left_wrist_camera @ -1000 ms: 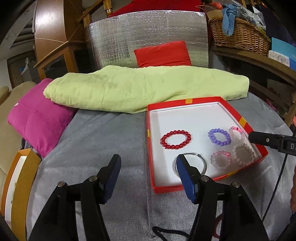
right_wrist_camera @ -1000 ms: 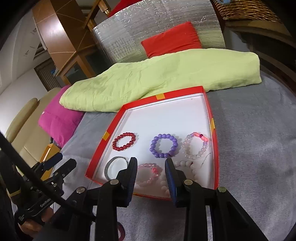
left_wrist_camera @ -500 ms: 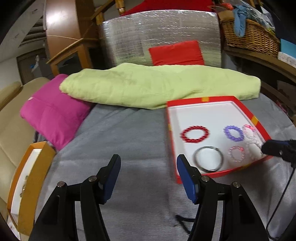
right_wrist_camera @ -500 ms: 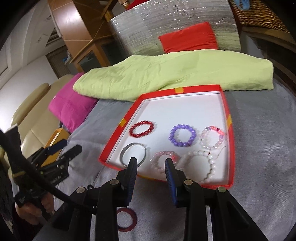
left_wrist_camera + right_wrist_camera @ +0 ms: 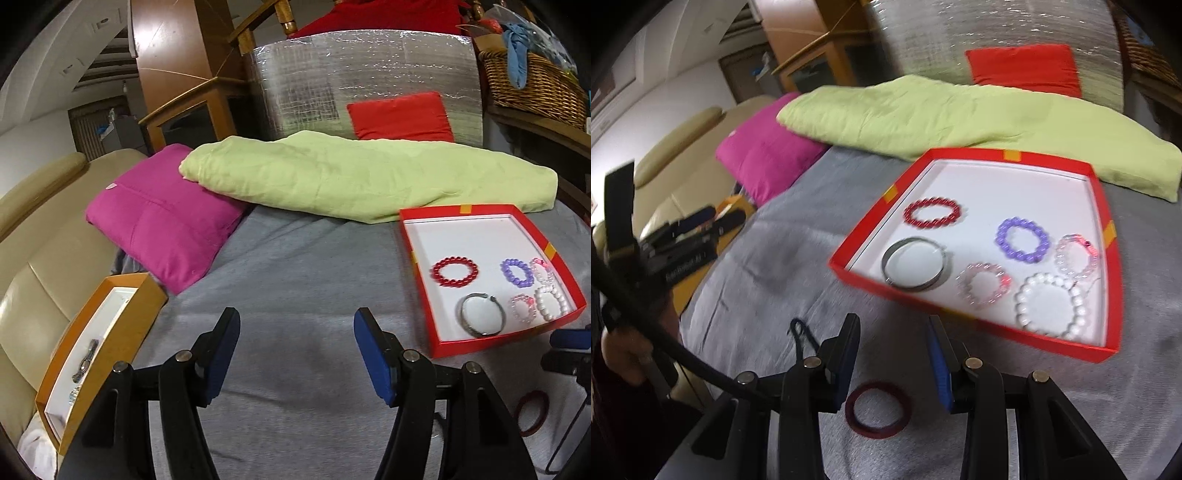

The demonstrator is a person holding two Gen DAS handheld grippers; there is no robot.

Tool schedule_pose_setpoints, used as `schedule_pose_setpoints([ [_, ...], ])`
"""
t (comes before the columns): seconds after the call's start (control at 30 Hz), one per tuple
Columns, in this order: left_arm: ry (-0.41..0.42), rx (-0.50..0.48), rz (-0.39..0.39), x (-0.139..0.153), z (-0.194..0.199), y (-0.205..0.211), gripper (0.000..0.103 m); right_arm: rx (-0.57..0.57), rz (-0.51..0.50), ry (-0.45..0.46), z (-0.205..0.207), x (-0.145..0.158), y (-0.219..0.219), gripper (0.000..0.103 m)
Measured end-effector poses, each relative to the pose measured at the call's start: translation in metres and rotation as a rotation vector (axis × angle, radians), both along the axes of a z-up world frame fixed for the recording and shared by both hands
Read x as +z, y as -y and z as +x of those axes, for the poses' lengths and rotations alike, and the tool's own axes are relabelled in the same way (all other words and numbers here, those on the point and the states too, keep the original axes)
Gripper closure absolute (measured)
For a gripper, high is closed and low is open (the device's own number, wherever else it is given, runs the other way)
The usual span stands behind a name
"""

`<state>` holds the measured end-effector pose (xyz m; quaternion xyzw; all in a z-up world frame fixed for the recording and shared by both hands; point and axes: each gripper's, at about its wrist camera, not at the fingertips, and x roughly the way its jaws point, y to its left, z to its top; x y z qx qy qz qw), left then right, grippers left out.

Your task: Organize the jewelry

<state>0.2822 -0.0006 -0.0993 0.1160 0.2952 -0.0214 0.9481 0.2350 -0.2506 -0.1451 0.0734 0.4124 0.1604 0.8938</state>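
Note:
A red tray [image 5: 1112, 314] [image 5: 421, 273] on the grey cloth holds several bracelets: a red bead one [image 5: 932, 215], a purple one [image 5: 1022, 240], a silver bangle [image 5: 915, 264], pink ones and a white bead one [image 5: 1049, 306]. A dark red bangle [image 5: 878, 409] lies on the cloth just below my right gripper [image 5: 893, 354], which is open and empty; it also shows in the left wrist view [image 5: 532, 411]. My left gripper [image 5: 295, 347] is open and empty over bare cloth, left of the tray. An orange box [image 5: 122, 332] at far left holds small jewelry pieces.
A green blanket [image 5: 369, 177] and magenta pillow [image 5: 162, 218] lie behind on the grey cloth. A beige sofa [image 5: 33, 251] is at the left. A black cord piece [image 5: 803, 336] lies near the right gripper. A wicker basket [image 5: 535, 85] sits on a shelf at back right.
Both grippers have pulled back and swung left away from the red tray. The dark red bangle now shows under the right gripper. The orange box has come into the left view.

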Motion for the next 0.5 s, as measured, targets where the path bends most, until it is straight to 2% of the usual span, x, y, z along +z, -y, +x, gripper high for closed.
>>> schedule_pose_setpoints([
  [0.37,-0.009,0.009,0.01,-0.003,-0.002,-0.017,0.038,0.052,-0.051,-0.032,-0.008,-0.015,-0.016,0.064],
  [0.5,-0.052,-0.026,0.001,-0.009,-0.002,-0.015,0.037,0.039,-0.052,-0.037,-0.011,-0.017,-0.014,0.064],
])
